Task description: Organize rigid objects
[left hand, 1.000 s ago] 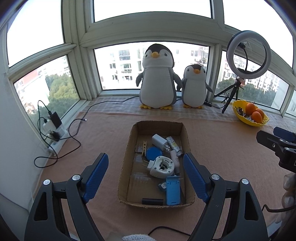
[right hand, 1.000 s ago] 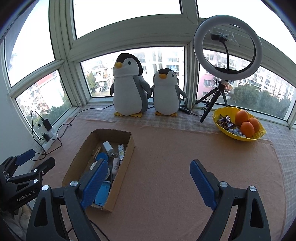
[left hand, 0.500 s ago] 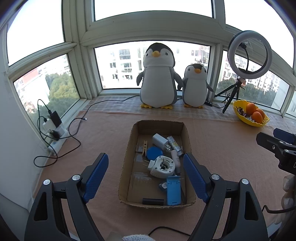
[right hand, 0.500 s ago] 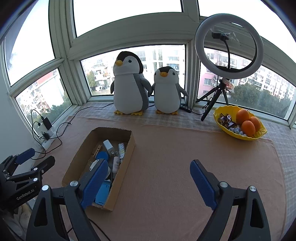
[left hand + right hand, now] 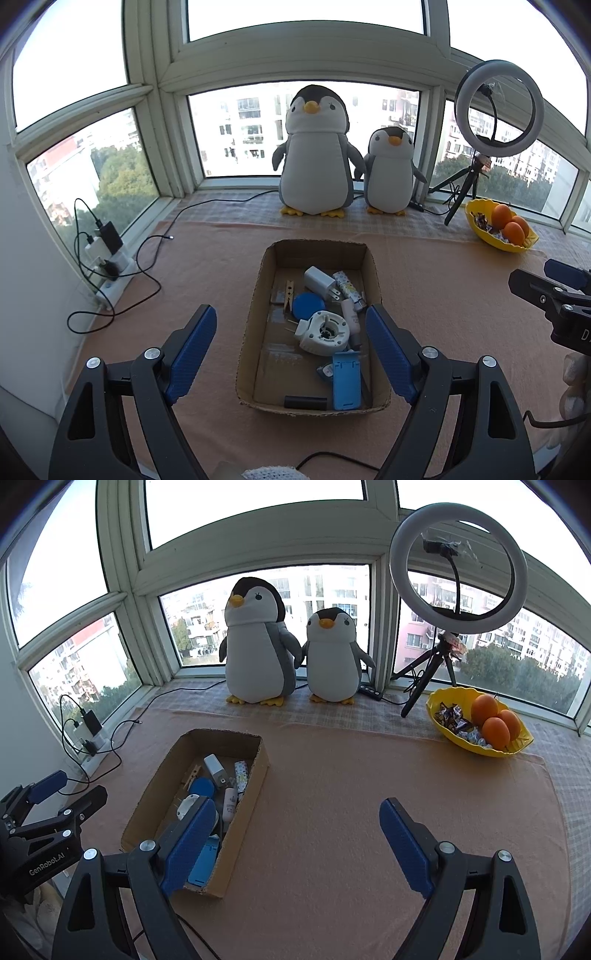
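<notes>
Peach cloth covers the surface (image 5: 443,280), and on my far left a white power strip (image 5: 110,273) with black chargers sits by the window, its cables looped over the cloth. My left gripper (image 5: 291,354) hovers with its blue pads spread wide apart, holding nothing — the cardboard box (image 5: 255,321) lies straight ahead between them.

Inside the box I can make out a wooden clothespin (image 5: 289,291) toward the back left, a white charger plug (image 5: 319,280) beside it, a blue round lid (image 5: 308,305) just in front of those, a patterned tube (image 5: 347,290) and a small white bottle (image 5: 350,319) along the right wall. A white round device (image 5: 325,332) sits mid-box, touching the lid's near edge. Closer to me lie a blue phone stand (image 5: 346,380) and a black bar (image 5: 305,401) against the near wall.

From the right wrist view, my right gripper (image 5: 295,842) is also open and empty, over bare cloth just right of the box. Behind, two plush penguins (image 5: 258,646) stand side by side at the window, then a ring light (image 5: 458,568) on a tripod, and at far right a yellow bowl (image 5: 443,723) with oranges and wrapped sweets.
</notes>
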`<move>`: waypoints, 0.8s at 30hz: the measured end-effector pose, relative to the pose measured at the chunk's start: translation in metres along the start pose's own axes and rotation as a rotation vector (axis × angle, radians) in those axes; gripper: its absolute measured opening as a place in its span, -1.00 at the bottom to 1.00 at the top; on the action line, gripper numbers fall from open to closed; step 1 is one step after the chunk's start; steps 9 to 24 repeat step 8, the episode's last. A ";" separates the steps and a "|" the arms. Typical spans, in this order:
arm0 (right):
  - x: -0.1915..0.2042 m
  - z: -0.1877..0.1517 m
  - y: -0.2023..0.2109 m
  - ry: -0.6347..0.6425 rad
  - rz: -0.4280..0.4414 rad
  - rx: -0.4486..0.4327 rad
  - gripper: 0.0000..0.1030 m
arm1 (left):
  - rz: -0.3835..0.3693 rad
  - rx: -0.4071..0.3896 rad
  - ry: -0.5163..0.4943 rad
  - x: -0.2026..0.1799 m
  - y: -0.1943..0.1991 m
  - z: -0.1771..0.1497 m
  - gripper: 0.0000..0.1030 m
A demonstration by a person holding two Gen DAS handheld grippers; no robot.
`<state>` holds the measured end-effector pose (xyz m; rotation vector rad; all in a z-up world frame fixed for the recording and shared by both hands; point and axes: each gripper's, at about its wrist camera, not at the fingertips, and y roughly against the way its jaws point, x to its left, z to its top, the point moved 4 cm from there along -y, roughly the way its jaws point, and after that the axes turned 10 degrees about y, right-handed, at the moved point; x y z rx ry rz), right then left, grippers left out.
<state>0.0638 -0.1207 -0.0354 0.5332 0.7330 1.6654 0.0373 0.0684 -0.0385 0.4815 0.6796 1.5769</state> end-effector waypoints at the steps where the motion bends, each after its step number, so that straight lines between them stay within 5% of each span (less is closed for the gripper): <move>1: 0.000 0.000 -0.001 0.000 0.000 0.003 0.71 | -0.001 0.001 0.001 0.000 0.000 0.000 0.62; 24: 0.001 -0.002 -0.003 0.001 -0.001 0.013 0.71 | 0.003 0.006 0.004 0.000 -0.002 -0.001 0.62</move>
